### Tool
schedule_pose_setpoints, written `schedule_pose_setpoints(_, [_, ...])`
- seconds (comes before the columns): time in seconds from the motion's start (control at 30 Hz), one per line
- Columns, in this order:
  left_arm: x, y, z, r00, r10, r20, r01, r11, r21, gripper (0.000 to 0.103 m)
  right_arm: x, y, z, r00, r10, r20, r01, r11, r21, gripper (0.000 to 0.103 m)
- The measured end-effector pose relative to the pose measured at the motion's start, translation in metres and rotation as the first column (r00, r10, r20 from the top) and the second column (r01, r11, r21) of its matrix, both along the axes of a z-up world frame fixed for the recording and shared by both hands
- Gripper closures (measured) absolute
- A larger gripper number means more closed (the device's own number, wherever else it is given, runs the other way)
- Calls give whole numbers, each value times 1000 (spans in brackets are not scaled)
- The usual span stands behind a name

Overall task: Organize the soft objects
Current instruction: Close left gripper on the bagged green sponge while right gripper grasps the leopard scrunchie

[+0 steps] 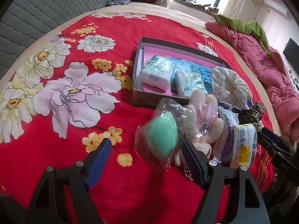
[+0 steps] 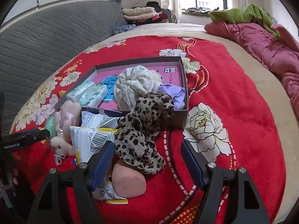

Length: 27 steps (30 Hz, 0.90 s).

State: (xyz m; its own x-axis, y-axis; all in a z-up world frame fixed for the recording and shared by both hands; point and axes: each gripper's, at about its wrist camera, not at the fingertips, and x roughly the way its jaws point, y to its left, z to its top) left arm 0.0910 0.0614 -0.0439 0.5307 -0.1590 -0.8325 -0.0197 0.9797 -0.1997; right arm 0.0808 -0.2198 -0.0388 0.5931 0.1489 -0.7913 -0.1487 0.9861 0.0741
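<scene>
1. Soft things lie in a heap on the red flowered blanket [image 1: 115, 37], just in front of a shallow dark box [image 2: 184, 74] with a pink bottom, and some are already inside the box.
2. Inside the box I count two tissue packs [image 1: 158, 72], side by side at the left end, one blue booklet [image 2: 110, 84], one cream speckled cloth [image 2: 134, 85] bunched up in the middle, and one lilac cloth [image 2: 173, 93] in the near right corner.
3. In front of the box there is one leopard-print scarf [image 2: 142, 130]; its upper part leans on the front wall of the box and the rest spreads on the blanket.
4. Left of the scarf lie two white plastic packs [image 2: 93, 136] with barcodes, one partly on top of the other.
5. Further left is one pale pink plush toy [image 1: 201, 123], and beside it one green sponge [image 1: 161, 136] inside a clear bag.
6. One pink round sponge [image 2: 129, 181] lies near the camera, on a flat printed packet.
7. Left gripper [image 1: 146, 153] is released, its fingers wide apart; the bagged green sponge sits between them, closer to the right finger.
8. Right gripper [image 2: 147, 155] is also released and grasps nothing; the lower end of the scarf and the pink sponge lie between its fingers.
9. At the right edge of the bed there is one dark pink quilt [image 2: 261, 43] with one green cloth [image 2: 241, 15] on it.
</scene>
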Motion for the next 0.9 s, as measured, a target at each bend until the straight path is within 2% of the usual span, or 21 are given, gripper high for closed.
schedule_pose_setpoints(0.43, [17, -2, -13, 1000, -13, -25, 12, 1000, -12, 25, 21, 3, -16, 1000, 15, -25, -15, 1000, -17, 30])
schedule_pose_setpoints(0.53, [21, -3, -16, 999, -19, -30, 19, 1000, -23, 28, 23, 4, -18, 1000, 17, -26, -18, 1000, -19, 30])
schedule_pose_setpoints(0.63, [24, -6, -17, 999, -33, -28, 32, 999, -14, 30, 25, 4, -20, 999, 25, -25, -25, 1000, -8, 39])
schedule_pose_setpoints(0.7, [26, -9, -18, 999, -44, -30, 43, 999, -14, 35, 26, 2, -20, 999, 23, -29, -23, 1000, 15, 51])
schedule_pose_setpoints(0.9, [32, -11, -20, 998, -59, -35, 58, 998, -32, 45, 26, 1, -17, 999, 27, -21, -26, 999, 29, 68])
